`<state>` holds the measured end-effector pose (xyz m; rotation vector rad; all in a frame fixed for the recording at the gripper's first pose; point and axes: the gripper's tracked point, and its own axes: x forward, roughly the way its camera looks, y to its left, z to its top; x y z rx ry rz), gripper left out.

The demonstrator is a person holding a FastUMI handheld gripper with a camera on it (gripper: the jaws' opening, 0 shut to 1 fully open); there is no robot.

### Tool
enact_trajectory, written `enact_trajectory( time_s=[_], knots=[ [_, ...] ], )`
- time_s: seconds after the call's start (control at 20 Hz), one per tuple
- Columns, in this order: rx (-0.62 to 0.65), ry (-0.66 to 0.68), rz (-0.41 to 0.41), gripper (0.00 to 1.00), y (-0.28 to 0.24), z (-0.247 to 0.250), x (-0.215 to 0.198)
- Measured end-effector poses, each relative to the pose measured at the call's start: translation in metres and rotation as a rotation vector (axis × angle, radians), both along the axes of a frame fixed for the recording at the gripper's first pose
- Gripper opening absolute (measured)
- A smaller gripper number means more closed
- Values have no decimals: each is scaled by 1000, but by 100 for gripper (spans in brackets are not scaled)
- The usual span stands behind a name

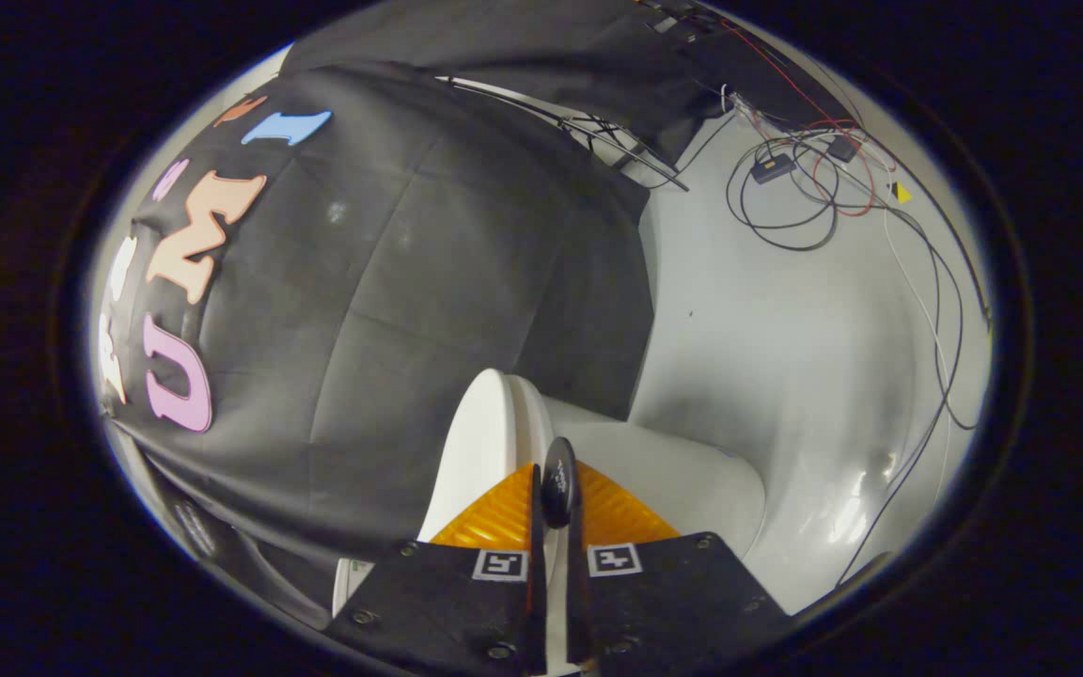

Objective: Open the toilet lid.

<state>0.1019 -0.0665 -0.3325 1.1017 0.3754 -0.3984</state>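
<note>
Two fingers of the tongs we find nearly closed on the raised toilet lid, bowl beside, glossy pale floor beyond carrying loose cables.

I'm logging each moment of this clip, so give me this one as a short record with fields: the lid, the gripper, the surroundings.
lid: white toilet lid raised, seen edge-on
black handle: small dark knob at the lid's edge, between the fingers
gripper: gripper closed, both fingers pressing the handle
toilet: white toilet body beyond the fingers, beside the lid
floor: pale floor with loose cables farther off
backdrop: black cloth behind the lid
</note>
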Motion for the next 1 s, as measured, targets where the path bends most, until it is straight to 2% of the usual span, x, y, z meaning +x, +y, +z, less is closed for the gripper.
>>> enact_trajectory(
  time_s=[0.2,0.5,0.75,1.0],
  knots=[
    [-70,-92,71,9,14,31,19],
    [-236,-234,136,8,51,131,37],
    [-368,-370,225,9,133,236,55],
    [-536,-359,364,9,216,300,74]
  ],
)
